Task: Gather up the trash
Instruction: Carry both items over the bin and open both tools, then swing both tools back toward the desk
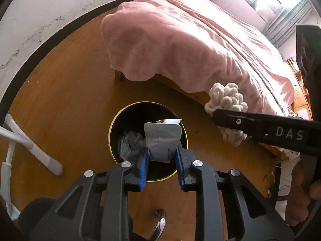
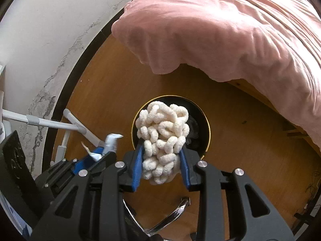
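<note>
Black with a gold rim, the bin (image 1: 120, 118) stands on the wooden floor (image 1: 66, 92) near the pink-covered bed (image 1: 190, 40). My left gripper (image 1: 162, 156) pinches a grey-white wrapper (image 1: 162, 138) over its mouth, above crumpled paper (image 1: 130, 144) inside. My right gripper (image 2: 161, 158) clamps a cream looped yarn bundle (image 2: 162, 132) over the same bin.

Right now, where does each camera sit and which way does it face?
Left wrist: on the left tool, looking down at the black bin; it grips a squeezed tube; the right tool crosses at right.
Right wrist: on the right tool, looking down; it grips a white knotted bundle; the left tool shows lower left.
Shared: bin, pink bedding, wooden floor.
</note>
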Motion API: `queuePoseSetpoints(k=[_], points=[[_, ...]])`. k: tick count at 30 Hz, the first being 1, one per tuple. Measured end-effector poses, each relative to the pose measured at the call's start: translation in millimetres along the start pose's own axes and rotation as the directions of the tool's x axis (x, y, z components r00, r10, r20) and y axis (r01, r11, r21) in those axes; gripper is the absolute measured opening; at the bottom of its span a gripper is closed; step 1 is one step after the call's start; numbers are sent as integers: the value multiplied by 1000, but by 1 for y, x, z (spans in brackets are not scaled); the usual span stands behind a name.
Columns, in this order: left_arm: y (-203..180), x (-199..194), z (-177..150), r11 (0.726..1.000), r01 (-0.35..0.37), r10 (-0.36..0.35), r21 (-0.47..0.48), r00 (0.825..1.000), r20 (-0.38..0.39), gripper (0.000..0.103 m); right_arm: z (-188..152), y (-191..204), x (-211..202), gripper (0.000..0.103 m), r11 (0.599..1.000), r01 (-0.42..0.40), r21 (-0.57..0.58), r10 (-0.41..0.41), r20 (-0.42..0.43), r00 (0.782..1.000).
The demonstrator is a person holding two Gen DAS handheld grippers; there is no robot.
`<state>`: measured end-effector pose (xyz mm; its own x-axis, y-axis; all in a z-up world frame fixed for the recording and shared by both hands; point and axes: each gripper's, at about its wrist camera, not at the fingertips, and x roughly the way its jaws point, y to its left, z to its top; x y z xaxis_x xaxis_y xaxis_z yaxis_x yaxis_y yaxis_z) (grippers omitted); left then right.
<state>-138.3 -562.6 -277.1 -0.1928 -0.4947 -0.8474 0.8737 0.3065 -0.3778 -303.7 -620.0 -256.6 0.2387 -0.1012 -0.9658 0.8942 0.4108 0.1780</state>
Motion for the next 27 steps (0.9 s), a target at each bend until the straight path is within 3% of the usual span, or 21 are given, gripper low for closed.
queuePoseSetpoints(k=[4,6,9,21,27], points=[[3,2,3,1000,11,-11,-16,1000,-6,26,5,-1,1,33,1000,-4,11,4,10,1000],[4,1,3,1000,12,-12,-18,1000,-7,47,5,-1,1,34,1000,-8,14,8,12,1000],[2,-2,4,1000,12,-12,-10,1000,18,62,5,0,1,41,1000,-8,19,8,19,1000],[-2,-25,3,999,-45,44,11,997,70,82,7,2,-14,65,1000,4,22,-6,86,996],[-5,-90,-6,993,-105,97,48,986,132,89,1,30,-51,70,997,46,-68,-31,210,977]])
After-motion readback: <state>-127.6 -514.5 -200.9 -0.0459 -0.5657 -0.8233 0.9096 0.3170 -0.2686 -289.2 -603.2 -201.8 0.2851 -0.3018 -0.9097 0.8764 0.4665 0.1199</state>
